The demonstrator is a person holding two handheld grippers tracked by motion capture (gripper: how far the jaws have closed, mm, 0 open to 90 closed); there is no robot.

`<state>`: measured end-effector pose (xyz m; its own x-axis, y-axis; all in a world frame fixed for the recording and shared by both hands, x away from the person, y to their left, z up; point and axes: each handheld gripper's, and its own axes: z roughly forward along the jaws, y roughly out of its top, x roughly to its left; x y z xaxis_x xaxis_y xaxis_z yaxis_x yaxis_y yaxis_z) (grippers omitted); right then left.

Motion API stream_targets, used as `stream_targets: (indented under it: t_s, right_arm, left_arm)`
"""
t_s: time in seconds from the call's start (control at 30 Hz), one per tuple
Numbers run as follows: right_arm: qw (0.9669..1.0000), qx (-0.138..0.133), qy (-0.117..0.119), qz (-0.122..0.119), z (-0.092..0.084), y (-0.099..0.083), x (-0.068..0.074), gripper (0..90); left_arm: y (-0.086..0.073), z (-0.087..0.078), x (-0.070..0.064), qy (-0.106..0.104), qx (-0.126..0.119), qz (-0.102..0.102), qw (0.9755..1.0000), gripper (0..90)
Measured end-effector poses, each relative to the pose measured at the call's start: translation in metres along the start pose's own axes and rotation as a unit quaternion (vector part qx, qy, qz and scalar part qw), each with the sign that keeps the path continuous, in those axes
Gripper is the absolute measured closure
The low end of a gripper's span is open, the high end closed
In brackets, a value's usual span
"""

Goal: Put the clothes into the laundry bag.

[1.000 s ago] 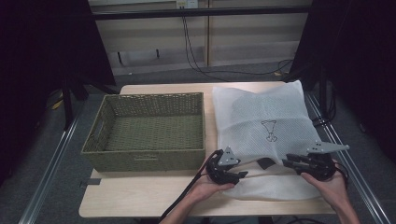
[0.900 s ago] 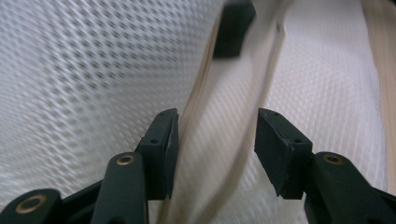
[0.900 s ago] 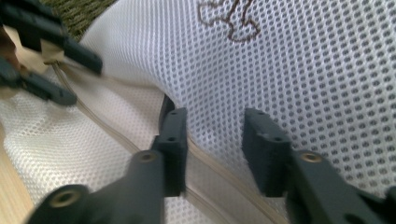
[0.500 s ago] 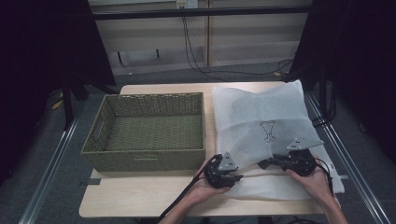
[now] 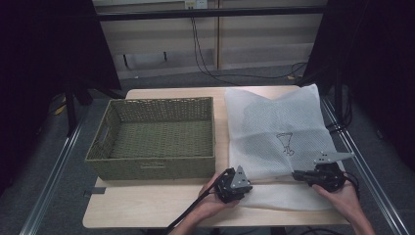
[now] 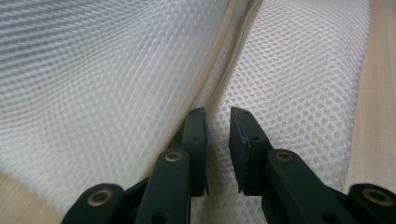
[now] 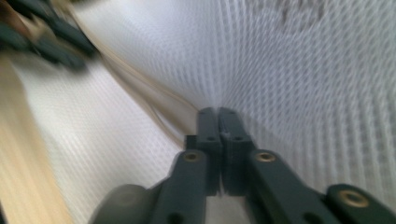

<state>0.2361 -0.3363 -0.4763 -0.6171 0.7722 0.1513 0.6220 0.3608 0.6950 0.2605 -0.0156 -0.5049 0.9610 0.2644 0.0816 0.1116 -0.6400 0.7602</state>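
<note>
A white mesh bag (image 5: 274, 122) with a small dark print lies flat on the right half of the table. My left gripper (image 5: 248, 188) rests at the bag's near left edge. In the left gripper view its jaws stand a little apart astride the bag's pale seam (image 6: 219, 88), so my left gripper (image 6: 217, 114) is open. My right gripper (image 5: 295, 175) lies low over the bag's near right part and points left. In the blurred right gripper view my right gripper (image 7: 218, 112) is pressed shut, with the mesh (image 7: 289, 93) gathered at its tips.
A green wicker basket (image 5: 151, 164) stands on the left half of the wooden table (image 5: 147, 210), close beside the bag. Cables hang along the wall behind. Metal rails run along both sides of the table.
My right gripper moved left along the bag's near edge, then came back to the right. The left gripper and its hand stayed nearly still.
</note>
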Motion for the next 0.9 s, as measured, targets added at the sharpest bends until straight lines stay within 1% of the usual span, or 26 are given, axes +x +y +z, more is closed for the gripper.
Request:
stream_targets:
  t_s: [0.03, 0.07, 0.1, 0.13, 0.2, 0.27, 0.3, 0.33, 0.37, 0.4, 0.43, 0.47, 0.5, 0.53, 0.57, 0.6, 0.63, 0.67, 0.7, 0.73, 0.77, 0.8, 0.83, 0.87, 0.9]
  right_arm:
    - [0.9999, 0.011, -0.012, 0.004, 0.002, -0.005, -0.002, 86.8]
    - [0.9997, 0.015, -0.012, 0.014, 0.004, -0.009, -0.005, 85.5]
    - [0.9996, 0.015, -0.014, 0.017, 0.005, -0.013, -0.008, 84.0]
    - [0.9994, 0.016, -0.019, 0.023, 0.005, -0.016, -0.009, 82.2]
    - [0.9993, 0.009, -0.023, 0.027, 0.004, -0.019, -0.011, 82.2]
    - [0.9992, 0.001, -0.029, 0.027, 0.003, -0.019, -0.011, 81.4]
    - [0.9992, 0.001, -0.029, 0.027, 0.003, -0.019, -0.011, 81.4]
    - [0.9991, -0.014, -0.03, 0.025, 0.001, -0.017, -0.009, 80.6]
    - [0.999, -0.02, -0.031, 0.024, -0.002, -0.015, -0.007, 79.7]
    - [0.9986, -0.034, -0.036, 0.019, -0.004, -0.013, -0.005, 78.7]
    - [0.9986, -0.034, -0.036, 0.019, -0.004, -0.013, -0.005, 78.7]
    - [0.9976, -0.049, -0.044, 0.019, -0.009, -0.008, -0.001, 74.7]
    - [0.9968, -0.061, -0.049, 0.016, -0.011, -0.006, 0.002, 73.7]
    - [0.9964, -0.07, -0.046, 0.015, -0.014, -0.003, 0.004, 73.6]
    - [0.9959, -0.078, -0.044, 0.012, -0.016, -0.001, 0.007, 72.5]
    - [0.9951, -0.089, -0.043, 0.012, -0.018, 0.002, 0.009, 70.0]
    - [0.994, -0.098, -0.045, 0.016, -0.02, 0.004, 0.011, 68.0]
    - [0.9931, -0.107, -0.044, 0.017, -0.022, 0.007, 0.013, 66.1]
    - [0.9923, -0.114, -0.045, 0.02, -0.024, 0.009, 0.015, 64.4]
    - [0.9913, -0.122, -0.045, 0.019, -0.025, 0.011, 0.017, 63.2]
    - [0.9905, -0.129, -0.044, 0.017, -0.027, 0.013, 0.018, 61.7]
    - [0.9897, -0.135, -0.044, 0.02, -0.029, 0.015, 0.02, 60.0]
    - [0.9897, -0.135, -0.044, 0.02, -0.029, 0.015, 0.02, 60.0]
    - [0.9886, -0.143, -0.045, 0.018, -0.031, 0.017, 0.021, 58.8]
    - [0.9873, -0.151, -0.048, 0.019, -0.033, 0.018, 0.024, 56.1]
  left_arm:
    - [-0.001, -0.001, 0.001, 0.003, 0.002, 0.001, 1.0, 77.1]
    - [-0.002, -0.003, 0.003, 0.004, 0.004, -0.001, 1.0, 77.1]
    - [-0.002, -0.003, 0.003, 0.004, 0.004, -0.001, 1.0, 77.1]
    - [-0.006, -0.006, 0.007, 0.003, 0.002, -0.01, 0.9999, 77.1]
    - [-0.008, -0.006, 0.008, 0.002, -0.007, -0.02, 0.9998, 77.0]
    - [-0.008, -0.007, 0.009, 0.001, -0.006, -0.024, 0.9997, 76.9]
    - [-0.008, -0.007, 0.009, 0.001, -0.006, -0.024, 0.9997, 76.6]
    - [-0.008, -0.007, 0.009, -0.005, -0.008, -0.028, 0.9996, 75.6]
    - [-0.008, -0.007, 0.009, -0.005, -0.008, -0.028, 0.9996, 73.0]
    - [-0.008, -0.008, 0.011, -0.022, -0.011, -0.042, 0.9988, 71.3]
    - [-0.008, -0.008, 0.011, -0.022, -0.011, -0.042, 0.9988, 70.1]
    - [-0.008, -0.009, 0.011, -0.03, -0.015, -0.047, 0.9983, 68.4]
    - [-0.008, -0.01, 0.011, -0.035, -0.021, -0.049, 0.998, 65.4]
    - [-0.007, -0.012, 0.011, -0.043, -0.024, -0.052, 0.9975, 61.7]
    - [-0.006, -0.014, 0.01, -0.045, -0.027, -0.057, 0.997, 58.9]
    - [-0.005, -0.016, 0.01, -0.047, -0.034, -0.063, 0.9963, 55.6]
    - [-0.003, -0.018, 0.01, -0.056, -0.044, -0.072, 0.9948, 52.2]
    - [0.0, -0.021, 0.01, -0.061, -0.046, -0.076, 0.9942, 50.1]
    - [0.002, -0.024, 0.01, -0.064, -0.05, -0.071, 0.9942, 47.6]
    - [0.004, -0.027, 0.01, -0.063, -0.053, -0.07, 0.9941, 44.9]
    - [0.006, -0.03, 0.01, -0.068, -0.06, -0.073, 0.9932, 42.1]
    - [0.008, -0.034, 0.012, -0.075, -0.07, -0.08, 0.9915, 39.0]
    - [0.008, -0.034, 0.012, -0.075, -0.07, -0.08, 0.9915, 37.6]
    - [0.01, -0.038, 0.014, -0.075, -0.075, -0.083, 0.9908, 37.6]
    - [0.012, -0.044, 0.016, -0.064, -0.08, -0.086, 0.9911, 33.3]
